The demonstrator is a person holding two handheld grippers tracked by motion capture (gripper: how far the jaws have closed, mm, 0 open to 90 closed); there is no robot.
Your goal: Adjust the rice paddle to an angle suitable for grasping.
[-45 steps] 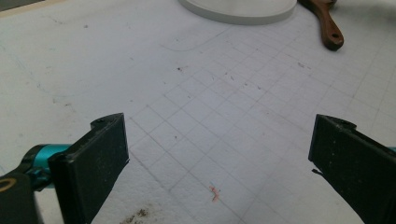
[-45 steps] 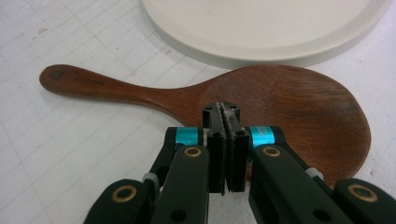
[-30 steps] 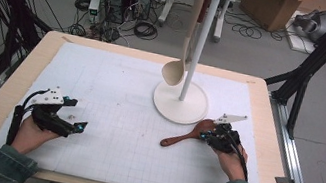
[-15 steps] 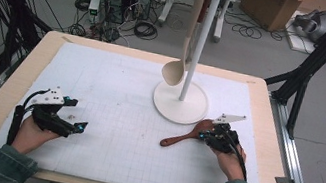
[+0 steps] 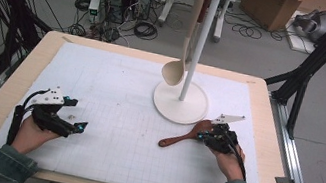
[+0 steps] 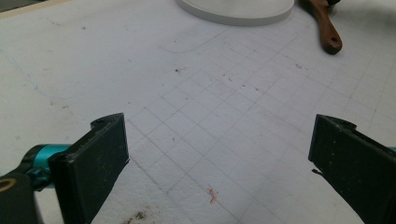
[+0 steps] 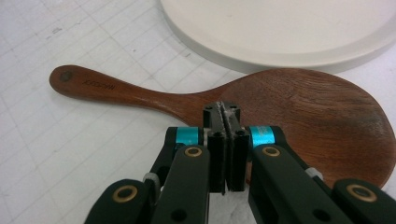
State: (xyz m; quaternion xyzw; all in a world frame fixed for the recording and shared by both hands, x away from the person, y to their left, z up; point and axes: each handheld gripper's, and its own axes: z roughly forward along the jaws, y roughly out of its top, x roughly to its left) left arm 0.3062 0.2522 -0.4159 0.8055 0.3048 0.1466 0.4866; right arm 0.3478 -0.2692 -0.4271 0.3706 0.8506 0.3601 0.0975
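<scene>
A dark wooden rice paddle (image 5: 187, 138) lies flat on the white grid mat (image 5: 125, 90), its blade next to the base of a white hanging stand (image 5: 180, 103). My right gripper (image 5: 203, 137) is shut, the jaws pressed together with nothing between them, and the tips sit over the paddle's neck (image 7: 187, 100). A pale wooden spoon (image 5: 174, 71) hangs from the stand. At the mat's left, my left gripper (image 5: 74, 125) rests open, with bare mat between its jaws (image 6: 219, 140). The paddle's handle end (image 6: 327, 28) lies far ahead of it.
The stand's pole (image 5: 201, 37) rises behind the right hand. The wooden table's edge (image 5: 288, 144) runs close to the right of the mat. Cables, computer cases and boxes lie on the floor beyond the table.
</scene>
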